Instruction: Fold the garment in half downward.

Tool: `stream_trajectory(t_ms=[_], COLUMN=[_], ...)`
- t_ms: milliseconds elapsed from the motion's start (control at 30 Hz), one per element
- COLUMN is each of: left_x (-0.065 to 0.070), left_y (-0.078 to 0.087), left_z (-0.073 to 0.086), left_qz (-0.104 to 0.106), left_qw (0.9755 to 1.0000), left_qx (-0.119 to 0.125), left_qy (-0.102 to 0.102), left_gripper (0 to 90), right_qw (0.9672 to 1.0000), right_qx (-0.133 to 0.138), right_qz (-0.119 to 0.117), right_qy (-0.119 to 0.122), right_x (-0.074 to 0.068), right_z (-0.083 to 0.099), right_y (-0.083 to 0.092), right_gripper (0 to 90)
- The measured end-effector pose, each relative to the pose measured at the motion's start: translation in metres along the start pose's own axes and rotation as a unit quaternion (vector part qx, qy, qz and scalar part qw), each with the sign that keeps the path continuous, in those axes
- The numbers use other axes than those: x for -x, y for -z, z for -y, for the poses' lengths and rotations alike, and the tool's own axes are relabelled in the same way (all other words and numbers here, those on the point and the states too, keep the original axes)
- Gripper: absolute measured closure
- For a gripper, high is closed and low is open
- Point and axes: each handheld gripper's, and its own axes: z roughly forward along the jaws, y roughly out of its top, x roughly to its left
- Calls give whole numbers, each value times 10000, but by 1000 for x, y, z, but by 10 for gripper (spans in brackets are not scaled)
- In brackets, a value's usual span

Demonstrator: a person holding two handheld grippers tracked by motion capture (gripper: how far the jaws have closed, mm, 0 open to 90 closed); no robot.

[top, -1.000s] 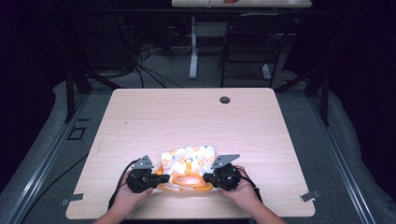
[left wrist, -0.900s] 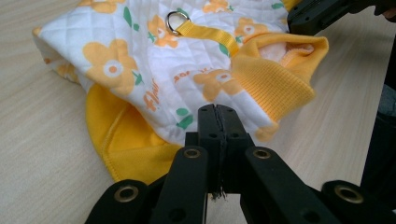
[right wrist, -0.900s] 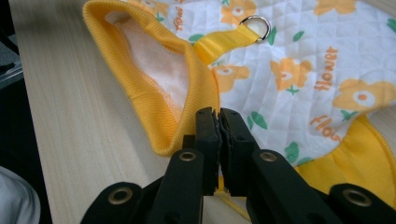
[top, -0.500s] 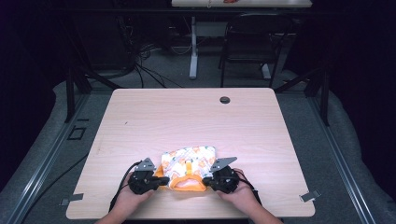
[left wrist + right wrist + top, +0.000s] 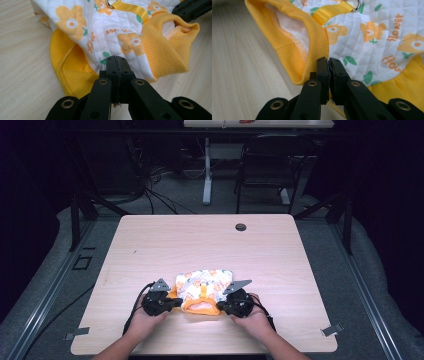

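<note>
A small quilted garment, white with orange flowers and yellow ribbed trim, lies near the table's front edge. Its yellow collar gapes open toward the person, and a yellow strap with a metal ring runs along its back. My left gripper is shut, its tips lying over the white fabric by a yellow sleeve; no cloth shows between the jaws. My right gripper is shut on the garment beside the collar, its tips a hair apart with yellow cloth between them.
The wooden table has a round cable hole near its far edge. Beyond it stand a chair and a white desk leg amid floor cables. Black cables trail from both grippers off the front edge.
My left gripper moved inward and slightly away from the person. The collar, earlier stretched wide between the grippers, now bunches narrower and sits farther from the front edge.
</note>
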Motion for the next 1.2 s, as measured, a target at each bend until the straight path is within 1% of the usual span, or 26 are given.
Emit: stream_trajectory(t_ms=[100,167,200,233,267,300,333,367,400,433,467,633,700,767,800,833,900,933,1000,1033,1100,1167,1200], left_x=[-3,-4,-6,-6,-10,-11,-11,-13,-13,-13,-15,-17,-19,-20,-22,-22,-24,-25,-25,-26,-26,-26,-25], left_y=[-3,-4,-6,-6,-7,-8,-8,-9,-9,-10,-11,-13,-14,-16,-17,-17,-18,-19,-19,-20,-21,-21,-21], left_z=[-4,-5,-7,-7,-8,-8,-8,-9,-9,-10,-11,-16,-18,-21,-22,-22,-23,-25,-26,-28,-28,-28,-28], left_qz=[-48,-58,-99,-99,-88,-82,-82,-98,-98,-100,-115,-192,-215,-253,-252,-252,-298,-337,-354,-386,-409,-409,-398], left_qw=[10000,10000,9999,9999,9999,9998,9998,9997,9997,9996,9995,9996,9996,9995,9994,9994,9993,9993,9993,9991,9990,9990,9988], left_qx=[17,7,50,50,109,122,122,148,148,176,196,120,94,91,119,119,121,88,86,90,89,93,148], left_qy=[51,38,17,17,79,128,128,140,140,193,209,158,148,152,224,224,195,129,111,124,121,137,232], left_gripper=[900,900,900,900,900,900,900,900,900,900,900,900,900,900,900,900,900,900,900,900,900,900,900], right_qw=[10000,9999,9998,9998,9997,9997,9997,9997,9997,9998,9996,9994,9993,9990,9991,9991,9989,9988,9988,9986,9987,9985,9984], right_qx=[-32,-66,-69,-69,-122,-111,-111,-106,-106,-95,-130,-115,-153,-111,-99,-99,-120,-74,-83,-79,-77,-52,-115], right_qz=[63,108,176,176,217,210,210,194,194,184,238,322,334,385,351,351,360,388,390,402,406,472,499], right_qy=[-22,15,36,36,45,15,15,-68,-68,-80,-62,-88,-103,-183,-222,-222,-267,-283,-270,-322,-308,-262,-253], right_x=[4,5,6,6,8,10,10,13,13,14,16,20,21,24,25,25,28,29,29,30,30,30,29], right_z=[-3,-5,-8,-8,-10,-11,-11,-12,-12,-13,-15,-20,-21,-23,-23,-23,-24,-25,-25,-26,-27,-27,-28], right_y=[-1,-2,-3,-3,-4,-4,-4,-5,-5,-6,-7,-10,-10,-12,-12,-12,-13,-14,-14,-15,-15,-15,-14], right_gripper=[861,861,860,860,860,859,859,860,860,859,859,858,858,857,857,857,857,857,857,857,856,855,854])
